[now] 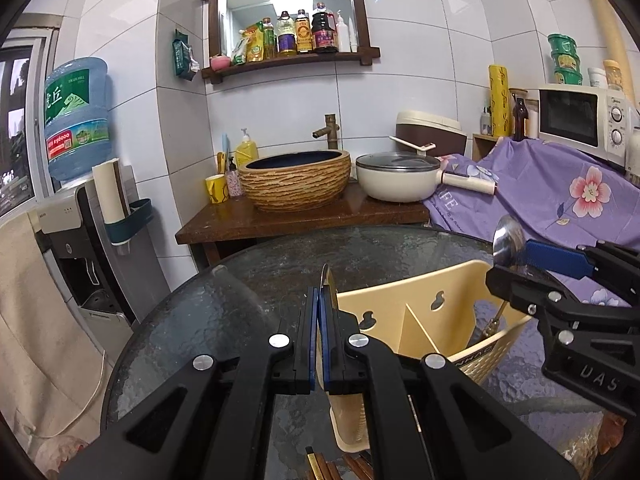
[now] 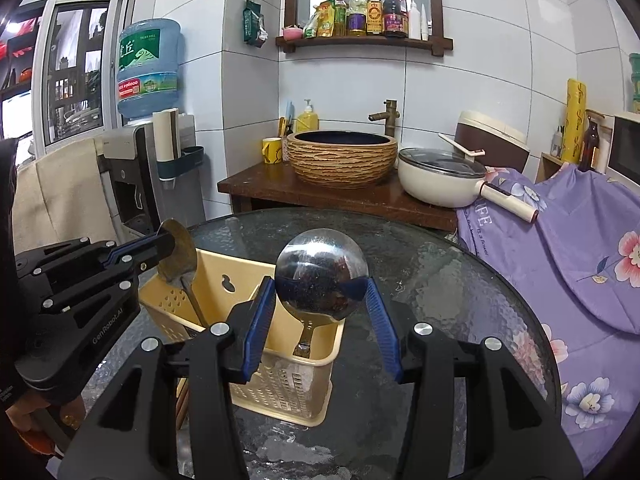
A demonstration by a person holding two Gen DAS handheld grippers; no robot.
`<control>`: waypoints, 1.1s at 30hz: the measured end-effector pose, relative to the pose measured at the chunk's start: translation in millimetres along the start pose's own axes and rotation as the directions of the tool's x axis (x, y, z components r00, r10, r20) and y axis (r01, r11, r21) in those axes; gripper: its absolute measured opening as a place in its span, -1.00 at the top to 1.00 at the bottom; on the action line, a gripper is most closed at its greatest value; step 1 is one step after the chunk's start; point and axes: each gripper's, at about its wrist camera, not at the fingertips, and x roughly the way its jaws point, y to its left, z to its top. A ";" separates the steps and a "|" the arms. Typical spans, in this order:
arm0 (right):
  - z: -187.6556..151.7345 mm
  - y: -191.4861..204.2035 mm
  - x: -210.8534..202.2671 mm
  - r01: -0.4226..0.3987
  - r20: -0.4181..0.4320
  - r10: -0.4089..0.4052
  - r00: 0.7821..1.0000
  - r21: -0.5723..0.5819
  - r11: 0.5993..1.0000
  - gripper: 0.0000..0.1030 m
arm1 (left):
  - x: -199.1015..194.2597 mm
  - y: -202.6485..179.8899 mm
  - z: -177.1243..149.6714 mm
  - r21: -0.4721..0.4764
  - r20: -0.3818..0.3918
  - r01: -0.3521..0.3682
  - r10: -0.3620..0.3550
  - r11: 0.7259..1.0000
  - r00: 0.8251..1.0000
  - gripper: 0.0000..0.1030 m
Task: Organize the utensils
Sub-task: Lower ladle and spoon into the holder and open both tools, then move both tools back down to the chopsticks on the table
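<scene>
A cream plastic utensil caddy (image 1: pixel 420 320) (image 2: pixel 280 368) with a divider stands on the round glass table (image 2: pixel 460 288). My left gripper (image 1: pixel 320 300) is shut on the bowl of a brass-coloured spoon (image 2: pixel 178 254), seen edge-on in the left wrist view (image 1: pixel 326 280); its handle runs down into the caddy's left compartment. My right gripper (image 2: pixel 322 276) (image 1: pixel 516 256) holds its blue pads (image 2: pixel 260 320) against both sides of the bowl of a steel ladle (image 2: pixel 322 274) (image 1: pixel 508 240), whose handle points down into the right compartment.
Brown chopsticks (image 1: pixel 352 466) lie on the table by the caddy's near side. Behind the table are a wooden counter with a woven-look basin (image 2: pixel 342 158), a cream pan (image 2: pixel 440 178), a water dispenser (image 2: pixel 148 160), and a purple flowered cloth (image 2: pixel 580 248) at right.
</scene>
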 end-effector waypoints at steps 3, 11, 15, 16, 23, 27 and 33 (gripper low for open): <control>-0.2 -0.1 -0.6 -0.002 0.002 0.002 1.000 0.002 1.000 0.08 | 1.1 -2.6 -3.3 0.007 -0.007 0.002 -0.002 1.000 1.000 0.97; -2.6 -4.6 -1.1 0.008 0.003 -0.008 1.000 0.012 1.000 0.07 | 3.1 -6.1 -8.3 0.014 -0.022 0.019 -0.019 1.000 1.000 0.97; -2.9 -4.7 -2.0 0.005 0.005 -0.005 1.000 0.009 1.000 0.07 | 3.6 -5.0 -8.2 0.002 -0.026 0.028 -0.028 1.000 0.999 0.95; -2.9 -5.4 -2.1 0.001 0.006 -0.001 1.000 0.014 1.000 0.06 | 2.6 -3.3 -8.0 -0.008 -0.025 0.033 -0.034 0.999 0.999 0.93; -1.7 -7.6 -12.4 -0.004 0.047 0.002 0.999 0.024 1.000 -0.32 | -14.6 7.2 -5.9 -0.054 0.021 0.045 -0.043 0.998 0.999 0.36; -1.6 -13.6 -27.5 0.010 0.082 -0.014 0.997 0.051 0.999 -0.49 | -35.2 15.9 -10.6 -0.086 0.057 0.041 -0.036 0.995 0.998 0.04; -14.2 -23.4 -56.1 0.006 0.075 -0.016 0.997 0.131 0.991 -0.62 | -69.7 33.1 -31.1 -0.157 0.071 0.023 -0.012 0.987 0.997 -0.70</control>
